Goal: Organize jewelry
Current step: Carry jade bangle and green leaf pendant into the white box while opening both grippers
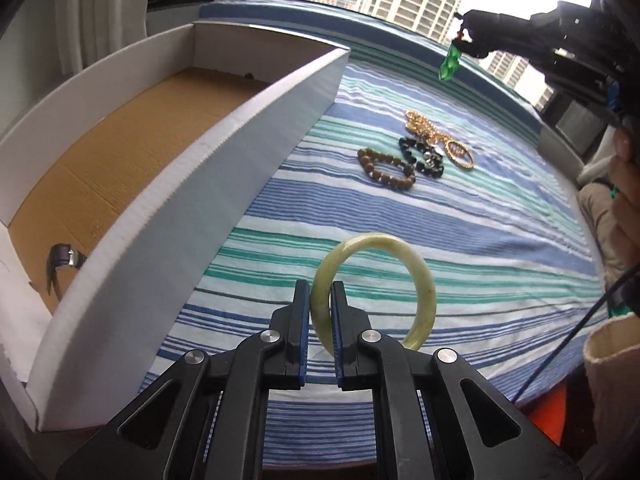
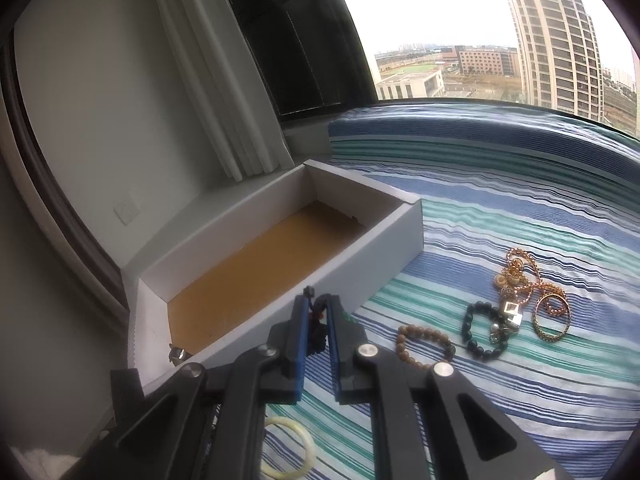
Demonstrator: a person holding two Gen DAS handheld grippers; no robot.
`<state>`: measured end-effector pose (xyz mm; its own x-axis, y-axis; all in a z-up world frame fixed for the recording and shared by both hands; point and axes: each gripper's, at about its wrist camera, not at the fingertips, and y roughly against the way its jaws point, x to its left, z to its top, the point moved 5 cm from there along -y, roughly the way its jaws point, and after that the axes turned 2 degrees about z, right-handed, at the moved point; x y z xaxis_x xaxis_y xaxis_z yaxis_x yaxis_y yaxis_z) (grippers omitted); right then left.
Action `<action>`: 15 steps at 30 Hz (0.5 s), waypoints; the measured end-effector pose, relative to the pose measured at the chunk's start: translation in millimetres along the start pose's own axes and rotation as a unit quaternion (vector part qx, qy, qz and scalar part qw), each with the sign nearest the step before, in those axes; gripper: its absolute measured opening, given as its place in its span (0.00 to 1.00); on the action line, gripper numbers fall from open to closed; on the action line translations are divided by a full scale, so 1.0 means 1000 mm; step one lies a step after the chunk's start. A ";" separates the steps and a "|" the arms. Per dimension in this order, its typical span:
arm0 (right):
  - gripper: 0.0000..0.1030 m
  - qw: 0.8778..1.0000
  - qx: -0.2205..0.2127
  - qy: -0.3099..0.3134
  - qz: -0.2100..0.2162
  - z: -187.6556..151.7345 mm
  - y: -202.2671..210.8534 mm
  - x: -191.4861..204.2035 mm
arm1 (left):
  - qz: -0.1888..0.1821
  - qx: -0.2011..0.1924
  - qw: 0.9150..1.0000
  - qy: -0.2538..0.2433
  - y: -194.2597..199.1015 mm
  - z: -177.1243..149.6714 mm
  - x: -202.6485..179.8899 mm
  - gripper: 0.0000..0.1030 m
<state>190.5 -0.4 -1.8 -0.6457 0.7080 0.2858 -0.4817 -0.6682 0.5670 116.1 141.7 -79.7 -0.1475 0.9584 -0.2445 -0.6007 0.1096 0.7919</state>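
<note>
My left gripper is shut on a pale green jade bangle and holds it upright above the striped cloth; the bangle also shows in the right wrist view. My right gripper is shut on the cord of a green pendant, which hangs high at the far right in the left wrist view. A white box with a brown floor is at the left. A wooden bead bracelet, a black bead bracelet and gold chains lie on the cloth.
A dark watch lies in the box's near corner. White curtains and a window stand behind the box. The person's hand is at the right edge. The cloth's near edge drops off to the lower right.
</note>
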 end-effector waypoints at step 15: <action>0.08 0.998 0.018 0.005 0.062 0.048 -0.039 0.055 | 0.057 -0.088 0.989 0.107 0.103 0.085 0.136 0.07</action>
<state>202.1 75.2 28.5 -0.7053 0.6182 0.3470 -0.3766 -0.7414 0.5554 100.9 305.8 16.3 -0.3743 0.8816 -0.2874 -0.6951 -0.0616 0.7163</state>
